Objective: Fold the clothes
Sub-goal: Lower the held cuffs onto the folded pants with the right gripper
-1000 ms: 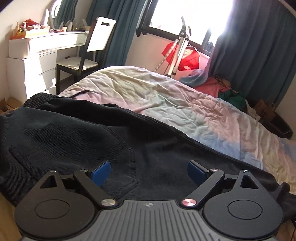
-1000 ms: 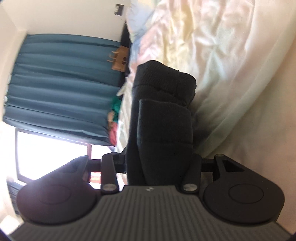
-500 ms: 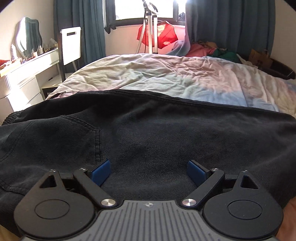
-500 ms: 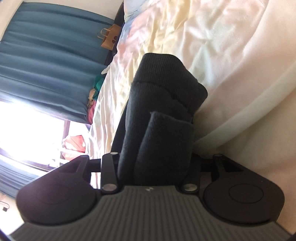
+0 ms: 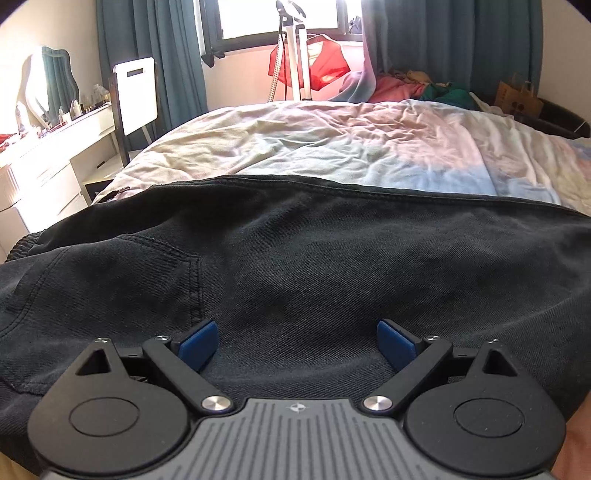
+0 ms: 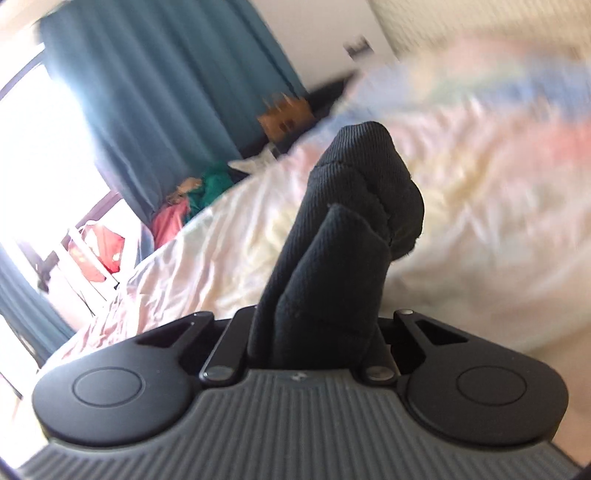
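Left wrist view: we see the left gripper with its two blue pads set wide apart and nothing between them, poised just above a pair of black trousers that lie spread flat across the near part of the bed. A stitched pocket sits at the left of the cloth, and the ribbed waistband shows at the far left edge. Beyond the trousers we note the rumpled pastel bedcover, then a white chair beside a white desk at the left, a red garment hanging below the window, dark blue curtains, a heap of coloured clothes and a brown paper bag at the right. Right wrist view: the picture is tilted and blurred, and we see the right gripper closing on a bunched fold of ribbed black cloth, which fills the gap between the jaws and stands up out of them above the pale bedcover. We cannot tell from this view alone whether this fold belongs to the same trousers. The curtains, the red garment and the paper bag appear again at the left and centre.
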`<state>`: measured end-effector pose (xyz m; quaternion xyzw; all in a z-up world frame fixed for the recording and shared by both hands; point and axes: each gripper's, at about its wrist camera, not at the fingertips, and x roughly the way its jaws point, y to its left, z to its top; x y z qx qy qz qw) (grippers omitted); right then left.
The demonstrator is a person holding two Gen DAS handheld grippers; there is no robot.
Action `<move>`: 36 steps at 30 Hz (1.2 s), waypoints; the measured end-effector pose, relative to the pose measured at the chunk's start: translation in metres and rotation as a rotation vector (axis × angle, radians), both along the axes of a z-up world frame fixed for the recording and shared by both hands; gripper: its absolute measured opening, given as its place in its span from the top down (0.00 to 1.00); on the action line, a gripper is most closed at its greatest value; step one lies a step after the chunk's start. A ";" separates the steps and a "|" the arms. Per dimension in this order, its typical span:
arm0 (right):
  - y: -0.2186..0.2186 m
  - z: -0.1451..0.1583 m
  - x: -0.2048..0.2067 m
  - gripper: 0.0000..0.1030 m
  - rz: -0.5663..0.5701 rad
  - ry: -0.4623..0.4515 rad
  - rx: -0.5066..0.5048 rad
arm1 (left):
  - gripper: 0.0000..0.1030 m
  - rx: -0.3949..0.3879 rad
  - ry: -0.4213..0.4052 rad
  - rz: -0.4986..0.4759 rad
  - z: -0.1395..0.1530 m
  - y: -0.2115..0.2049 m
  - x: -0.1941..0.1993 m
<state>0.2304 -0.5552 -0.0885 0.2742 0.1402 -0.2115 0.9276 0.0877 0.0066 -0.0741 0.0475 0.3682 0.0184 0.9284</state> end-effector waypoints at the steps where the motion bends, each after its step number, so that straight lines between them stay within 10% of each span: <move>1: 0.004 0.004 -0.006 0.85 0.012 -0.012 -0.065 | 0.09 -0.005 -0.003 -0.005 0.003 0.001 0.000; 12: 0.251 0.085 -0.085 0.86 0.395 -0.221 -0.667 | 0.08 -0.135 -0.228 0.130 0.074 0.059 -0.015; 18: 0.375 0.042 -0.115 0.87 0.697 -0.170 -0.833 | 0.08 -0.279 -0.289 0.262 0.091 0.116 -0.025; 24: 0.440 -0.041 -0.139 0.87 0.882 0.051 -0.919 | 0.09 -0.460 -0.207 0.329 0.078 0.156 -0.025; 36: 0.497 -0.019 -0.178 0.86 0.942 -0.003 -0.882 | 0.09 -0.466 -0.268 0.250 0.087 0.147 -0.034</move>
